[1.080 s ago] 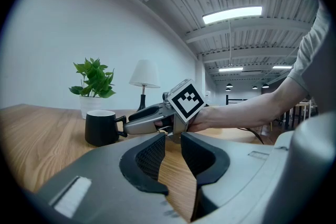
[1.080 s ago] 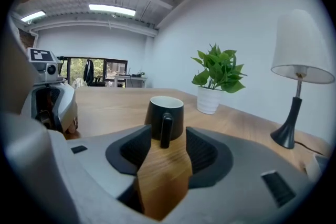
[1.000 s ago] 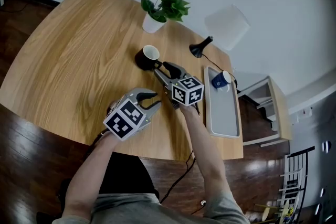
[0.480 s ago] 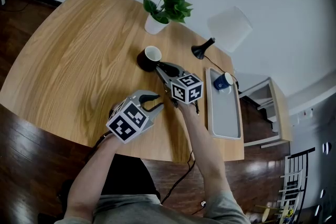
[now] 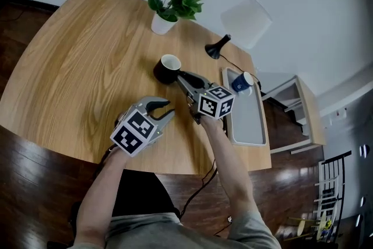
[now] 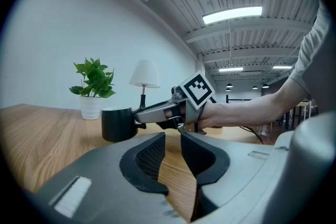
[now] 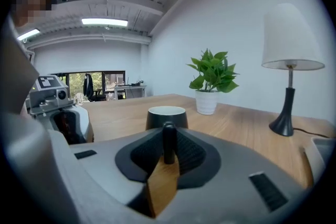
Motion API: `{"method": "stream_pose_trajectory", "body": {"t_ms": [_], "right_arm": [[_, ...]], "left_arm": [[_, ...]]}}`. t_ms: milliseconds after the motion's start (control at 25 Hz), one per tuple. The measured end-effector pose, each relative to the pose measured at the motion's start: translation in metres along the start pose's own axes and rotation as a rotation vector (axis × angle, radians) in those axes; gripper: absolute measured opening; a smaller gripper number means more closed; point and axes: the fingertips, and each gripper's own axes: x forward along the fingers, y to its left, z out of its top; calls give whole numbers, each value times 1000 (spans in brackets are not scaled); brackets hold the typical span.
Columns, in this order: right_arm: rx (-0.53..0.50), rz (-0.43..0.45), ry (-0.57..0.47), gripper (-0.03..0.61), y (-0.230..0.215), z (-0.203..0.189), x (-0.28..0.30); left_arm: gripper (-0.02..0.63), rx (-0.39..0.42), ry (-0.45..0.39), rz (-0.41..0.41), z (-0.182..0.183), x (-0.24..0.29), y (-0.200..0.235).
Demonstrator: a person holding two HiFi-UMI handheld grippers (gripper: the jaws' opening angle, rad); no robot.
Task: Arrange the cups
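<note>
Left gripper (image 6: 172, 145): jaws drawn together, only a thin slit between the pads and nothing in it. It is held low over the near part of the wooden table (image 5: 76, 67). The black cup (image 5: 166, 69) stands ahead of its tips and a little to their left, well apart from them.

Black cup: upright, white inside, handle (image 7: 169, 136) turned toward the right gripper. From these views I cannot tell whether its base rests on the table.

Right gripper (image 5: 182, 76): jaws closed on the cup's handle. The handle stands upright between the two pads, and both pads press on it. The cup's body sits directly beyond the fingertips. The person's right forearm (image 5: 224, 151) runs back from this tool.

Beyond the right gripper's tips, past the cup, is a potted plant (image 5: 169, 3) in a white pot. A lamp (image 5: 217, 49) with a black base and white shade stands further right.

To the right of the right gripper a grey tray (image 5: 247, 125) lies just beside it. A blue cup (image 5: 242, 83) sits at the tray's far end.
</note>
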Motion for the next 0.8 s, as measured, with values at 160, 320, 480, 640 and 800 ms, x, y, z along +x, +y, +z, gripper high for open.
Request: {"method": "stream_pose_trajectory", "body": {"t_ms": [160, 320, 480, 640, 800], "right_arm": [[27, -39, -67, 81, -14, 14, -58], [14, -186, -111, 82, -57, 17, -146], [36, -359, -98, 81, -109, -3, -231], [77, -483, -43, 83, -151, -41, -284], [116, -516, 38, 81, -173, -84, -299]], "left_arm": [[101, 6, 11, 15, -4, -1, 5], [101, 8, 6, 12, -3, 2, 3], [101, 10, 6, 8, -4, 3, 2], [101, 10, 4, 9, -4, 3, 3], [101, 8, 4, 11, -5, 3, 3]]}}
